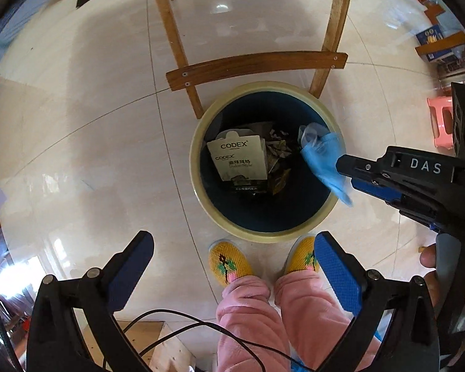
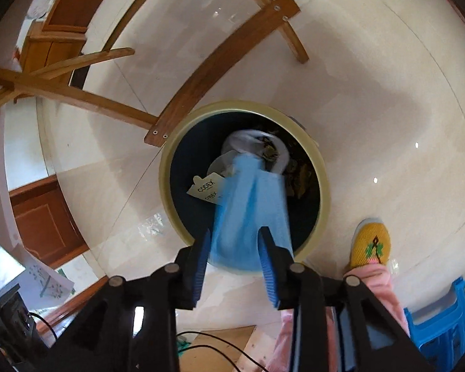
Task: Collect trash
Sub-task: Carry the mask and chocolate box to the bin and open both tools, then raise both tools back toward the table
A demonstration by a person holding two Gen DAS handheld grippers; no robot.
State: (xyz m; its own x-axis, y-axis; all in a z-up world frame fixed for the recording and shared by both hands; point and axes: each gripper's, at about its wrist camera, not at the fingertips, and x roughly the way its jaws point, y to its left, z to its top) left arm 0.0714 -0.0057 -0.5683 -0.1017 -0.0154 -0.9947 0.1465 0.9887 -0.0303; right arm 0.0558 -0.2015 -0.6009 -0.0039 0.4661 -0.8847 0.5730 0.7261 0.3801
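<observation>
The left gripper (image 1: 234, 257) hangs spread wide and empty near the bin (image 1: 198, 142), above the person's slippers. Just right, a blue glove (image 1: 322, 158) drapes over the bin's mouth: light, limp, slippery, best pinched at a bunched fold. The right gripper (image 2: 234, 248) stands partly parted, the glove between its pads, apparently slipping free.

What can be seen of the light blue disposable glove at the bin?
The light blue disposable glove looks like thin, soft plastic film, crumpled, with translucent fingers bunched at its far end. It is motion-blurred and hangs over the open mouth of the round bin with the cream rim and dark blue inside, above the trash inside. Its near end lies between the blue pads of the right tool, whose jaws stand apart; whether a pad touches it is unclear.
</observation>
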